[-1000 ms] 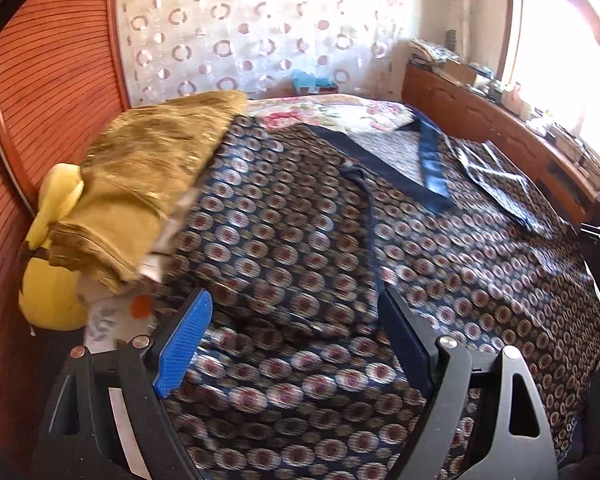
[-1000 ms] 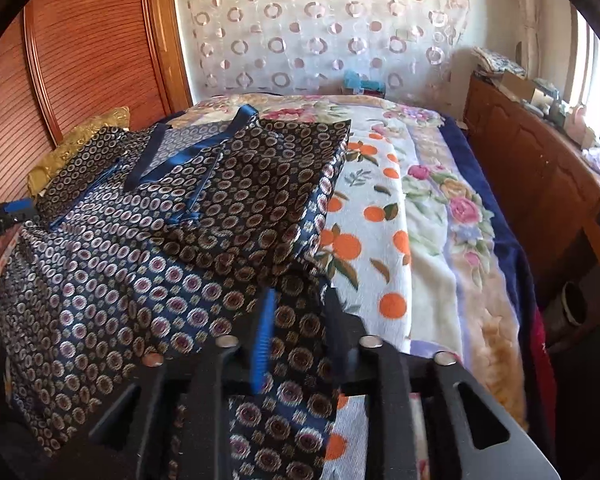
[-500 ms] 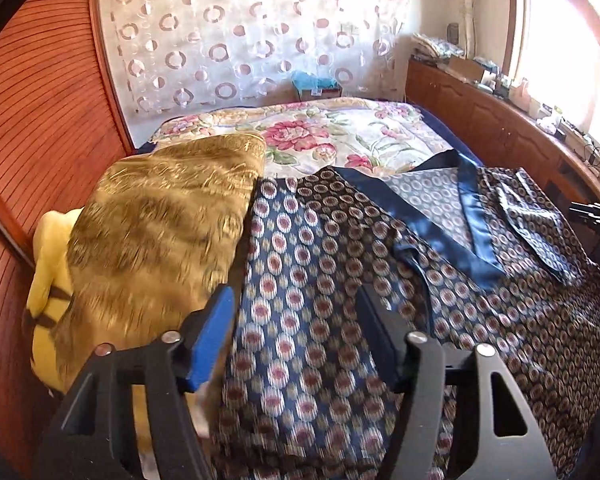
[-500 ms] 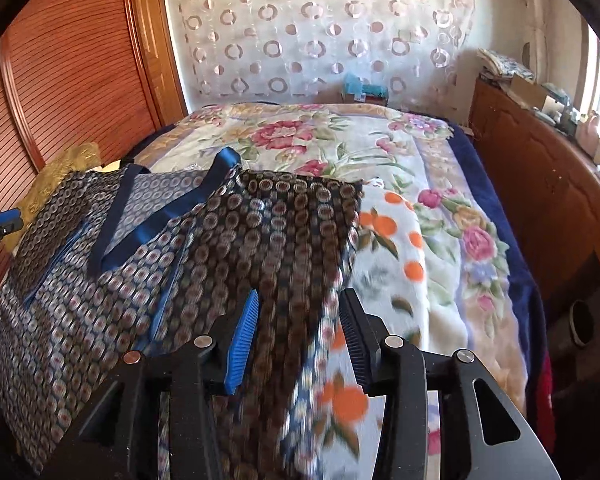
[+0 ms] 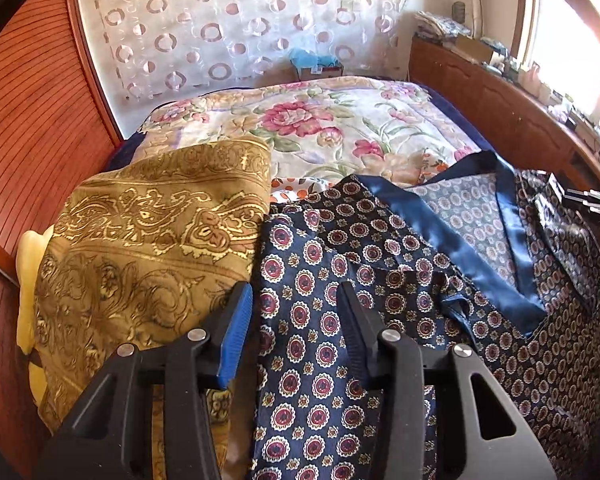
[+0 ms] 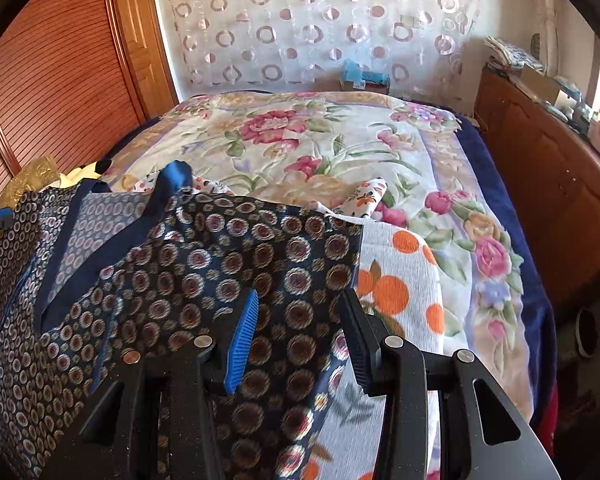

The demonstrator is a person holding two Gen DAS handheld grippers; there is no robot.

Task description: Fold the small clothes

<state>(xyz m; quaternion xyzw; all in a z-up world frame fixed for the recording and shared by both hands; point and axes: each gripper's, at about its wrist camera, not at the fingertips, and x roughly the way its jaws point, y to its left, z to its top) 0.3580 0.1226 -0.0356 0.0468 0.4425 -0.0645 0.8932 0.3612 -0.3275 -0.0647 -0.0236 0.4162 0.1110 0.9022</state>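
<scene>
We're holding the left gripper (image 5: 292, 320) with fingers roughly half open, straddling the left edge of the navy patterned garment (image 5: 320, 320), gripping nothing; gold cloth (image 5: 148, 240) is lying just beside it. The garment is lying spread on the floral bedspread (image 6: 320, 148). We're holding the right gripper (image 6: 298, 324) likewise half open over the garment's right edge, beside the orange-dotted fabric (image 6: 400, 280).
</scene>
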